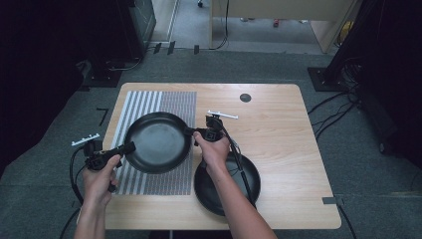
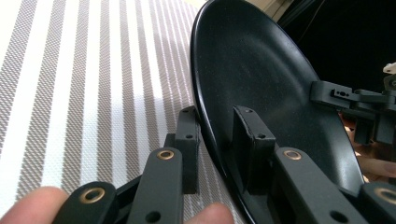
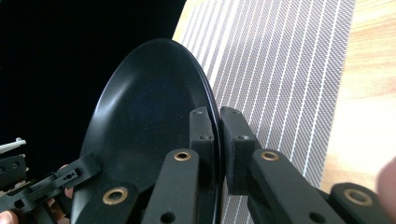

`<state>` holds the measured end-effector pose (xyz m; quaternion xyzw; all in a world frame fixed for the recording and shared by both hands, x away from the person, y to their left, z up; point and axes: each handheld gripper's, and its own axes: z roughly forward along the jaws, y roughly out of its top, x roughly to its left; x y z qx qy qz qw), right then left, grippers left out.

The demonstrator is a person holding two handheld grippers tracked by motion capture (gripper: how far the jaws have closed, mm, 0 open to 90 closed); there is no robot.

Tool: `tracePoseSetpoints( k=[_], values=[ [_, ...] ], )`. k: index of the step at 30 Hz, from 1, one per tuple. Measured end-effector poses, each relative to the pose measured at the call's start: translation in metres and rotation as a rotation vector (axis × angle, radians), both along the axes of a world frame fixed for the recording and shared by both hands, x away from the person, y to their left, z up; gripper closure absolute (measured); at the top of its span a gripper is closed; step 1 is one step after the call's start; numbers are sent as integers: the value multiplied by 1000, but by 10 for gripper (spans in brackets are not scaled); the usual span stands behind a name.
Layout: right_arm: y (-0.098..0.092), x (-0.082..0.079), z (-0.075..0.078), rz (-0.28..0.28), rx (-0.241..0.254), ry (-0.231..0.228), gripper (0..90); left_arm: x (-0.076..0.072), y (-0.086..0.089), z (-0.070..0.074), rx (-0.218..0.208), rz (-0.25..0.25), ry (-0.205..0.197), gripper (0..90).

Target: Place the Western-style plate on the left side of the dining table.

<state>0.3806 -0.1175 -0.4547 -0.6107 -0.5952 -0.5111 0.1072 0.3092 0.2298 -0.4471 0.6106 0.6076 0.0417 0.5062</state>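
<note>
- The left gripper [image 1: 127, 148] has its jaws straddling the left rim of a black plate [image 1: 158, 142]: in the left gripper view [image 2: 219, 140] one jaw sits under the rim and the other inside the bowl of the plate [image 2: 261, 93], though whether they are fully pinched I cannot tell.
- The right gripper [image 1: 191, 132] bites the opposite rim; in the right gripper view [image 3: 217, 140] its jaws are clamped on the thin edge of the plate [image 3: 144, 121].
- Each hand, left [image 1: 99, 174] and right [image 1: 214, 149], holds its own gripper, forearms coming in from below.
- The plate hangs between both grippers above a grey-and-white striped mat [image 1: 149, 102].
- A second black plate [image 1: 249, 186] lies on the wooden surface [image 1: 278, 129], just right of the mat, partly hidden by the right forearm.
</note>
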Motion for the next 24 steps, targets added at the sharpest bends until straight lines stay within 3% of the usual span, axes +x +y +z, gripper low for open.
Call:
tracePoseSetpoints(
  k=[12, 24],
  values=[
    [14, 23, -11, 4, -13, 16, 844, 21, 11, -14, 1, 43, 19, 735],
    [32, 56, -35, 11, -80, 53, 837, 44, 18, -49, -13, 116, 55, 728]
  ],
)
